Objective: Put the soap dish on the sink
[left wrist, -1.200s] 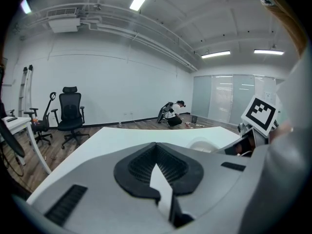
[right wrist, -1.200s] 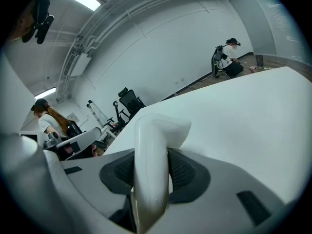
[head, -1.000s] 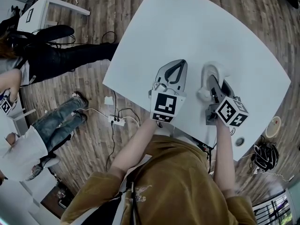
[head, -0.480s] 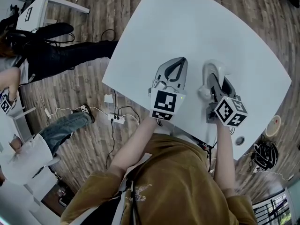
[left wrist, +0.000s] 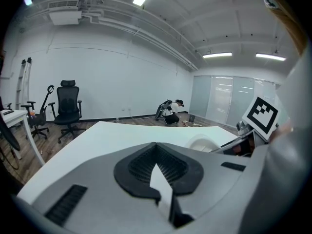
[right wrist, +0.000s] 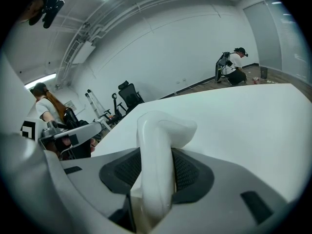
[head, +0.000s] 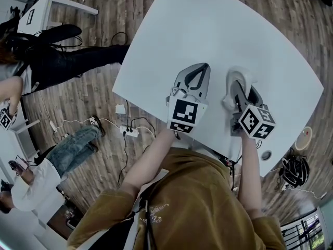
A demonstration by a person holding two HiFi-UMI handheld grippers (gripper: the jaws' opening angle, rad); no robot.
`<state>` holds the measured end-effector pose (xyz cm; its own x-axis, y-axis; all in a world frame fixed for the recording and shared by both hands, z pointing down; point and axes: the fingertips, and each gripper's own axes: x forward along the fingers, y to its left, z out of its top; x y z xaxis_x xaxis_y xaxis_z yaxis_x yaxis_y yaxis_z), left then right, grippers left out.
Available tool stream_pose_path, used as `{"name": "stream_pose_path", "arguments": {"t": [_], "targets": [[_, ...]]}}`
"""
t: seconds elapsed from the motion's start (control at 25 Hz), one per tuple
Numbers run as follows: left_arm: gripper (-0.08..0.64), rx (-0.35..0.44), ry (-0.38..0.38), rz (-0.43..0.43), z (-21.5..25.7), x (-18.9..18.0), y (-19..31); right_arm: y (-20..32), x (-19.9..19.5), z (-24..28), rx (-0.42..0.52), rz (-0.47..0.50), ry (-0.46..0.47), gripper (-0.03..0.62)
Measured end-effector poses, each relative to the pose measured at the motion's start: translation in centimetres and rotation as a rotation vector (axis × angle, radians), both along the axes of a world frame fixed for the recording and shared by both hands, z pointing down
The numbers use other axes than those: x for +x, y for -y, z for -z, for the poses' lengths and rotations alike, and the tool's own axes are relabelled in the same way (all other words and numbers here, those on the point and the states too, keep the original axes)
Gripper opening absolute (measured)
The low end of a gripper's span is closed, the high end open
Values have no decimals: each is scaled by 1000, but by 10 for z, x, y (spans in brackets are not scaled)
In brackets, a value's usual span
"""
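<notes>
A white soap dish (head: 235, 78) is held on edge over the white table (head: 218, 30), near its front edge. My right gripper (head: 237, 87) is shut on it. In the right gripper view the dish (right wrist: 163, 128) stands upright between the black pads, which hide its lower part. My left gripper (head: 201, 67) rests just left of it, shut with nothing between its fingers. From the left gripper view the closed jaws (left wrist: 156, 145) point across the table, with the dish (left wrist: 204, 143) and the right gripper's marker cube (left wrist: 263, 115) to the right. No sink shows in any view.
The table's left edge (head: 136, 51) drops to a wood floor with a power strip (head: 130, 133) and cables. People stand at the left (head: 62, 61). An office chair (left wrist: 68, 106) and a crouching person (left wrist: 170, 112) are near the far wall. A cable hole (head: 266, 156) sits in the table's near corner.
Both grippers keep their places with the dish still gripped. The person in jeans on the left floor has moved down and left in the head view.
</notes>
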<state>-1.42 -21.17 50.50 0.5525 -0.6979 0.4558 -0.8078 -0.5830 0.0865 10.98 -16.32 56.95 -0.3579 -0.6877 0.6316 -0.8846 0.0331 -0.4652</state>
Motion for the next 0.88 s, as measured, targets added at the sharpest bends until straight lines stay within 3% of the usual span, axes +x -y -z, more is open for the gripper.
{"name": "stream_pose_path", "arguments": {"t": [0.28,0.88], "targets": [[8,0,3,-1,-2,1,0,-2,0,-3,-8,46,-67,163],[8,30,30,-46,4,17,-6,-12,29,-15,-117,25,-106,249]]}}
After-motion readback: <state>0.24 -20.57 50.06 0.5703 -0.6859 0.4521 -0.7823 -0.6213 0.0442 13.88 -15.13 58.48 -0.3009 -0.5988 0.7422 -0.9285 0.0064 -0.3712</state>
